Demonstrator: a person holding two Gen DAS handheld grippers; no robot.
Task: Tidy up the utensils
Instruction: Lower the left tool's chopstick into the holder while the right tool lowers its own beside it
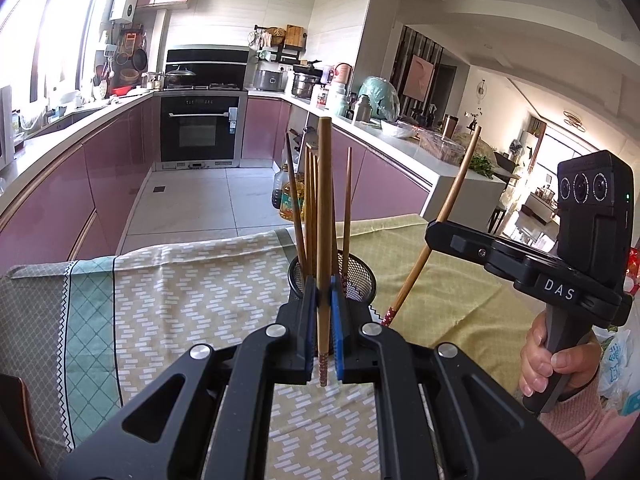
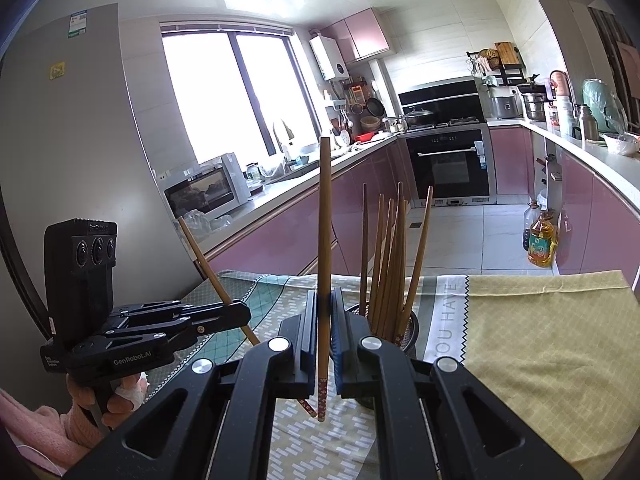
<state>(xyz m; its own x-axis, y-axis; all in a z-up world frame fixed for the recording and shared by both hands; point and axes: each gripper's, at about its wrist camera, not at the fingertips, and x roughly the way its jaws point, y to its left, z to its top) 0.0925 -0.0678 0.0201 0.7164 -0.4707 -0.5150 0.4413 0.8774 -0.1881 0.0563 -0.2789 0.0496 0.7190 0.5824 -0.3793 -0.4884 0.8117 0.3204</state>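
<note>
A black mesh holder [image 1: 360, 280] stands on the cloth-covered table with several brown chopsticks [image 1: 310, 200] upright in it; it also shows in the right wrist view [image 2: 412, 328]. My left gripper [image 1: 323, 292] is shut on one chopstick [image 1: 323, 220], held upright just in front of the holder. My right gripper [image 2: 325, 312] is shut on another chopstick [image 2: 325, 220], upright, left of the holder. In the left wrist view the right gripper [image 1: 432, 232] shows at the right with its chopstick [image 1: 448, 208] tilted. In the right wrist view the left gripper [image 2: 240, 312] shows at the left.
The table carries a patterned cloth [image 1: 180, 300] and a yellow-green cloth [image 2: 540, 340]. Pink kitchen cabinets [image 1: 100, 168] and an oven [image 1: 198, 128] lie beyond. Oil bottles [image 2: 540, 240] stand on the floor. A cluttered counter [image 1: 400, 136] runs along the right.
</note>
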